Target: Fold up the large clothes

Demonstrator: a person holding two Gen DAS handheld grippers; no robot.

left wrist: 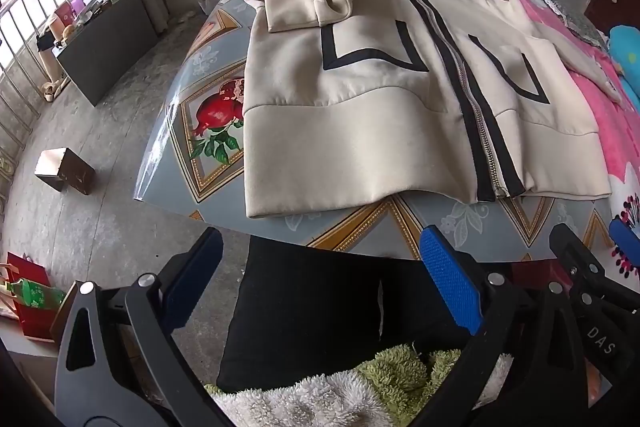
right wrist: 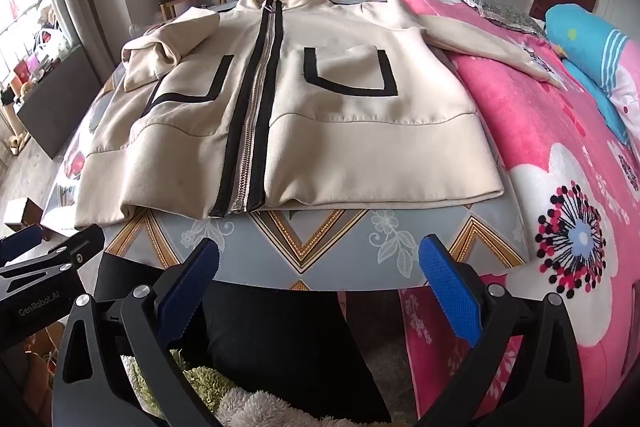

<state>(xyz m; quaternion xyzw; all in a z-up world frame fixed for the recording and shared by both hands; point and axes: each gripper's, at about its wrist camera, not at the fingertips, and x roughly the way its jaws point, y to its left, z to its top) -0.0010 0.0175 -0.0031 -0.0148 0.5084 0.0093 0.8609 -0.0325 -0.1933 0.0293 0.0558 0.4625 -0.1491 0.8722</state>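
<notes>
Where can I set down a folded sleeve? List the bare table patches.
Bare tablecloth runs along the near edge, between the jacket hem and both open grippers. A second patch lies left of the jacket, over the pomegranate print. The right side is crowded: the pink blanket borders the jacket there.

Jacket (right wrist: 328, 131): matt cream cloth, black woven trim, metal zip (right wrist: 251, 131). Tablecloth (left wrist: 188, 131): glossy printed plastic. Blanket (right wrist: 560, 155): pink fleecy cloth. Pads (right wrist: 450, 291): blue, rough-textured. Floor (left wrist: 100, 131): rough, matt.
</notes>
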